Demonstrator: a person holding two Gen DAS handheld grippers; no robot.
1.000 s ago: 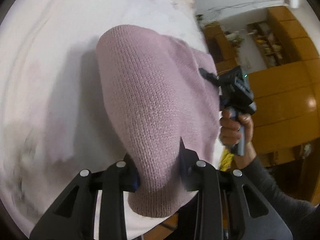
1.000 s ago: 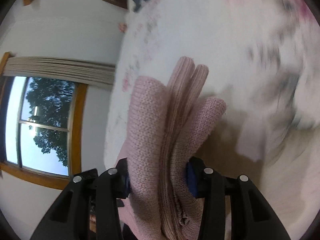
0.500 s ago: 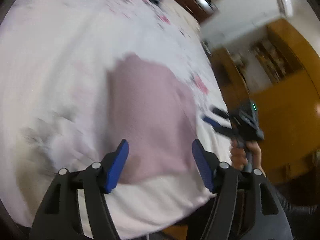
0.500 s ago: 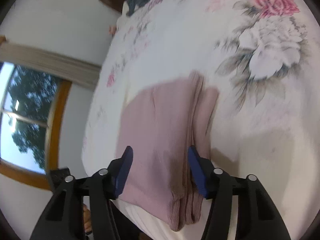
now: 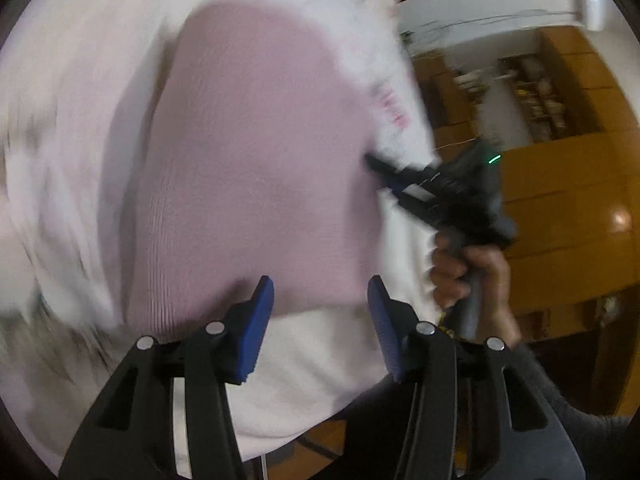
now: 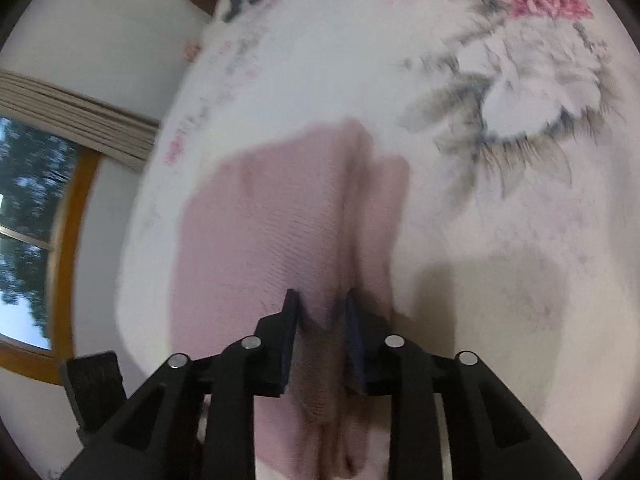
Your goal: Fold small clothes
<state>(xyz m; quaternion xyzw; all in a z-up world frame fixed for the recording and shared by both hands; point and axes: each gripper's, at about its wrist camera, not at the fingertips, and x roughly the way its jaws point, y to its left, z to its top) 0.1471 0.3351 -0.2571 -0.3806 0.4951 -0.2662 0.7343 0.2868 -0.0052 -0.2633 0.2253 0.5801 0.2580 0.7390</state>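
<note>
Right hand-held gripper (image 6: 322,312) pinching fold of pink knit garment (image 6: 272,232) on floral bedsheet (image 6: 500,128).

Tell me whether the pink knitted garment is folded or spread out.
Folded: the pink knitted garment lies as a compact rectangle on the floral bedsheet, with stacked layer edges along one side.

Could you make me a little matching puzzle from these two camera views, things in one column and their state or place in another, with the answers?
Things:
1. pink knitted garment
2. left gripper
3. right gripper
4. white bedspread with a flower print

States:
A. fingers apart, holding nothing
B. lies flat under everything
C. folded, lying on the bed
D. fingers close together around a ridge of fabric

Pairs: 1-C, 2-A, 3-D, 4-B
</note>
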